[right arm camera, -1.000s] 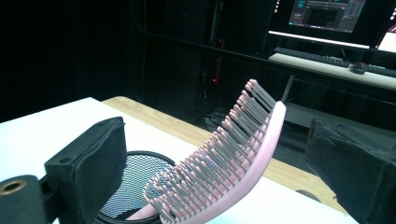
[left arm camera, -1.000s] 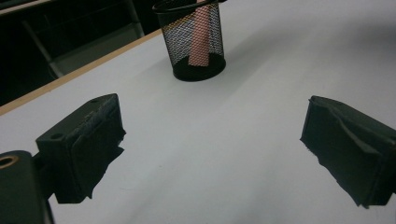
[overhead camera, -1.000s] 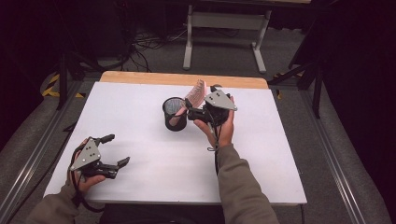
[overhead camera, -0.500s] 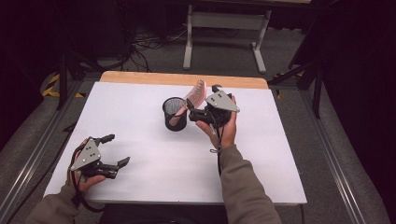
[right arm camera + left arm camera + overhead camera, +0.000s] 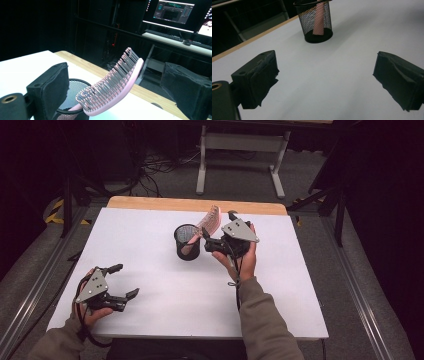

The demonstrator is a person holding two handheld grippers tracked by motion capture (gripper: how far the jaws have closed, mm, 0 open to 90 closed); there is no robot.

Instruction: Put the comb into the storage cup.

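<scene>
One pink hairbrush (image 5: 113, 82) stands handle-down in a black mesh cup (image 5: 187, 241) near the middle of the white table (image 5: 150, 235), its bristled head leaning out over the cup's rim toward the right. In the high view the head (image 5: 210, 218) rises from the rim and points toward the table's wooden far edge (image 5: 165, 203). The right gripper view gives what that view cannot: rows of grey bristles on a curved pink back, and the cup's rim (image 5: 75, 82) just under the lowest bristles. The left gripper view looks through the mesh from the side and shows the pink handle (image 5: 319, 21) reaching down to the cup's solid base.

The right gripper (image 5: 216, 238) sits just beside the brush head, held in the person's right hand (image 5: 243, 257). Its jaws stand wide apart; in its own view the brush head lies between them, and no pad touches it.

The left gripper (image 5: 122, 281) rests low near the table's near-left corner, well apart from the cup, with its jaws spread open over bare tabletop.

Beyond the table, the right gripper view shows a lit monitor (image 5: 175, 11) and a keyboard (image 5: 165, 33) on a desk; the high view shows a grey stand (image 5: 240, 150) and cables (image 5: 160, 170) on the floor.
</scene>
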